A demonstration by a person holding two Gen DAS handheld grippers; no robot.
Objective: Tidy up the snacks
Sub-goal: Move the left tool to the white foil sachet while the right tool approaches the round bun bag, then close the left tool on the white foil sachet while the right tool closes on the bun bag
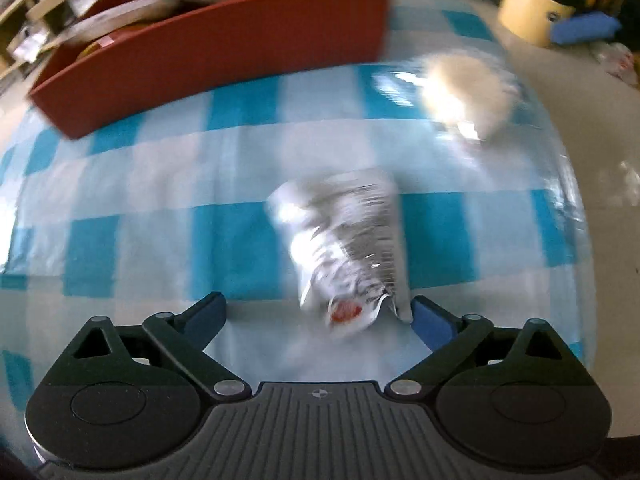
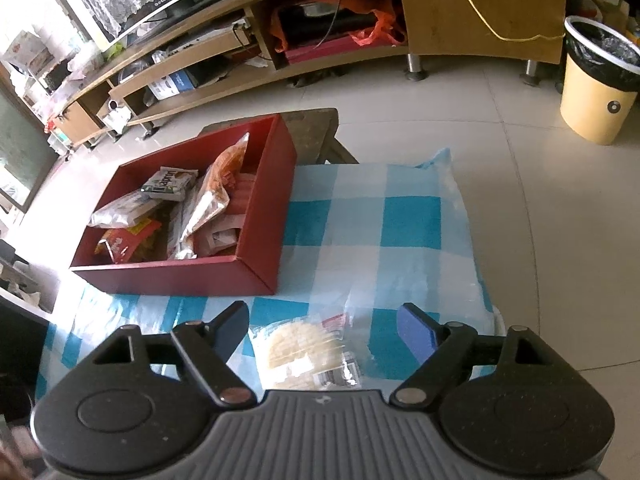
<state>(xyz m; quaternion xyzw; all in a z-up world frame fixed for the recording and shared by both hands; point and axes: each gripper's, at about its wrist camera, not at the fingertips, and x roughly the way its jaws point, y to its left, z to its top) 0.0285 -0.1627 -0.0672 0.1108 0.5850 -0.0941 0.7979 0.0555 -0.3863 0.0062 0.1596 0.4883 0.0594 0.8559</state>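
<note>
Both point down at the checked cloth: left gripper wide open, right gripper open too

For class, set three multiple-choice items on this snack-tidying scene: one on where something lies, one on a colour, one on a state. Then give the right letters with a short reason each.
1. Where does the clear packet of pale round crackers lie?
A. inside the box
B. on the checked cloth, between the right gripper's fingers
C. on the floor

2. What colour is the box holding snacks?
A. red
B. green
C. yellow

3. How does the left gripper stand at the white packet?
A. shut tight with nothing between
B. open, packet between its fingers
C. lifting the packet over the box

Answers: 1 B, the packet rests on the cloth just ahead of the right gripper. 2 A, its walls are red. 3 B, the blue pads stand wide apart with the packet lying on the cloth.
</note>
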